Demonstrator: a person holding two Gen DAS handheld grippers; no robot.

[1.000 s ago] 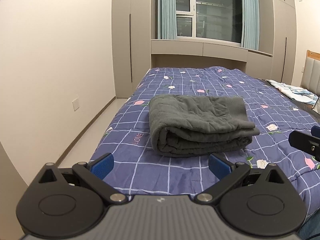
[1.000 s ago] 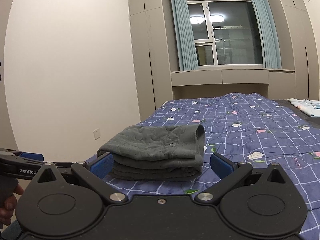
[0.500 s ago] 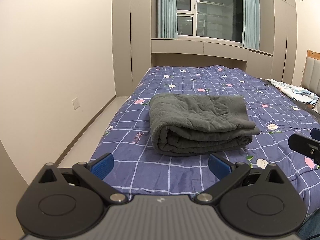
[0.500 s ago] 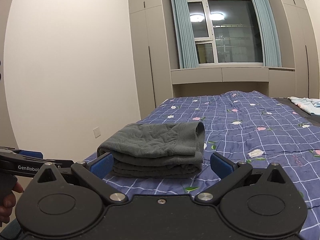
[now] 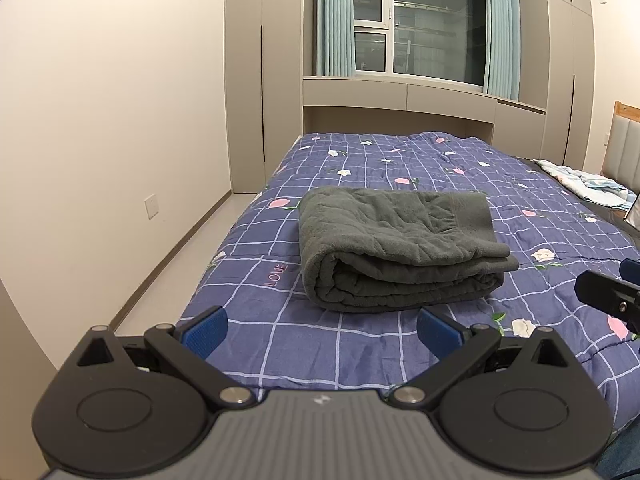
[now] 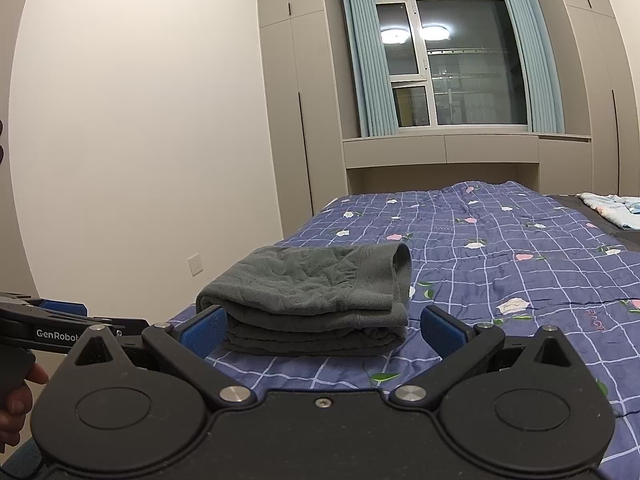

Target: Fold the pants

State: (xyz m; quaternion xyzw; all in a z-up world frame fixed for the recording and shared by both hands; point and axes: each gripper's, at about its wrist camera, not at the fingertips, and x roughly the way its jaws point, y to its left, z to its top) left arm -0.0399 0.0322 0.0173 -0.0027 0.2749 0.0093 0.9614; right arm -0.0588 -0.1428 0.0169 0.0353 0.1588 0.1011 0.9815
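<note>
Dark grey pants [image 5: 396, 248] lie folded into a thick, neat bundle on the blue checked bedspread [image 5: 360, 340], near the bed's front left corner. In the right wrist view the same pants [image 6: 312, 300] show as a flat stack with the waistband on top. My left gripper [image 5: 320, 328] is open and held back from the bundle, nothing between its blue pads. My right gripper [image 6: 320, 330] is also open, just short of the stack and touching nothing. The right gripper's tip [image 5: 608, 296] shows at the left view's right edge; the left gripper [image 6: 48, 328] shows at the right view's left edge.
The bed fills the room's right side, with a light patterned cloth [image 5: 584, 184] lying far right near the headboard [image 5: 628, 148]. A strip of floor [image 5: 172, 272] runs between bed and left wall. Wardrobes and a curtained window [image 6: 452, 64] stand behind. A hand [image 6: 16, 396] holds the left gripper.
Both cameras have tilted slightly downward and drawn a little nearer, so the pants sit higher in view. The pants have not moved and both grippers stay open.
</note>
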